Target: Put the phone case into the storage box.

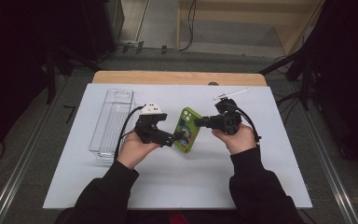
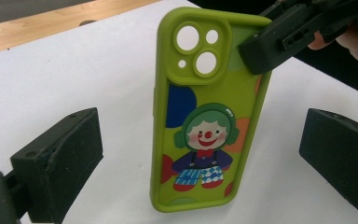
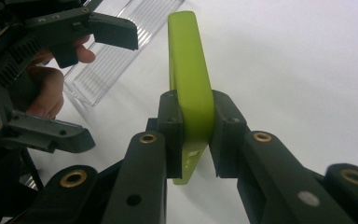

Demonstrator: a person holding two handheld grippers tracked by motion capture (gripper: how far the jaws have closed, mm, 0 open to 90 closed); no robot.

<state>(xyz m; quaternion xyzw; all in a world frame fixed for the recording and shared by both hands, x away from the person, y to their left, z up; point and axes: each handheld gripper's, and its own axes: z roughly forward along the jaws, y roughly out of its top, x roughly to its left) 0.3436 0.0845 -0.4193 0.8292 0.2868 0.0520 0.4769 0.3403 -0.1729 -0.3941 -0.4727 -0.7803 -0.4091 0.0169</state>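
Note:
A lime-green phone case [image 1: 188, 128] with a cartoon clown printed on its back [image 2: 205, 116] stands on edge over the white sheet, near the table's middle. My right gripper [image 1: 199, 122] is shut on the case's camera end, and its two pads squeeze the thin green edge [image 3: 191, 74] from both sides. My left gripper [image 1: 179, 137] is open at the case's lower end. Its jaws stand wide on either side of the case [image 2: 200, 156] without touching it. One of the right gripper's fingers [image 2: 261, 46] shows at the case's top corner.
A clear ribbed plastic tray [image 1: 112, 121] lies on the left of the white sheet [image 1: 261, 177], just beyond the left hand [image 3: 116, 51]. A small white stick-like item [image 1: 230, 94] lies at the back right. The wooden table edge [image 1: 177, 77] runs along the far side.

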